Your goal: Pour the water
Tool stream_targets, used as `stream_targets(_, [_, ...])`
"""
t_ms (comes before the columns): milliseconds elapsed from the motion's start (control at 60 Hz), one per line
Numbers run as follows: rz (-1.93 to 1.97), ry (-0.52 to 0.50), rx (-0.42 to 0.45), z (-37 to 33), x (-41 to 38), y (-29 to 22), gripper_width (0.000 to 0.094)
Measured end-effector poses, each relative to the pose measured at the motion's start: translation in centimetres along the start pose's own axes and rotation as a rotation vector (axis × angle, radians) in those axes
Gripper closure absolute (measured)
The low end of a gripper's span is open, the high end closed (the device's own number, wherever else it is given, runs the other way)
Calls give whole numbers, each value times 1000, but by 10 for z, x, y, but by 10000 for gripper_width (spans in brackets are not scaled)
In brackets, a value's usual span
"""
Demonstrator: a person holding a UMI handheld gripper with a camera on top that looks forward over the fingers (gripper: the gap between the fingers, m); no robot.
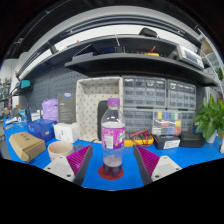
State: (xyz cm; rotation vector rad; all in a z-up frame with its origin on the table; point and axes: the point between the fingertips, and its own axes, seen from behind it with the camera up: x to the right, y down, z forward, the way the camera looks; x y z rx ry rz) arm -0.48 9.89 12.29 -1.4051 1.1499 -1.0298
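Observation:
A clear plastic bottle with a purple cap and a pink and purple label stands upright on a red round coaster on the blue table. My gripper is open. The bottle stands between the two fingers with a gap on each side. The left fingertip pad and the right one flank the bottle's lower part. A pale cup stands on the table left of the fingers.
A white box, a blue box and a tan box lie at the left. A small drawer cabinet, a black item and a green plant are at the right. Shelves run along the back wall.

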Motion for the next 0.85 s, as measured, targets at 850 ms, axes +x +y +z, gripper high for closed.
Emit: stream_targets(850, [70,171,-21,-106,18,-8,102])
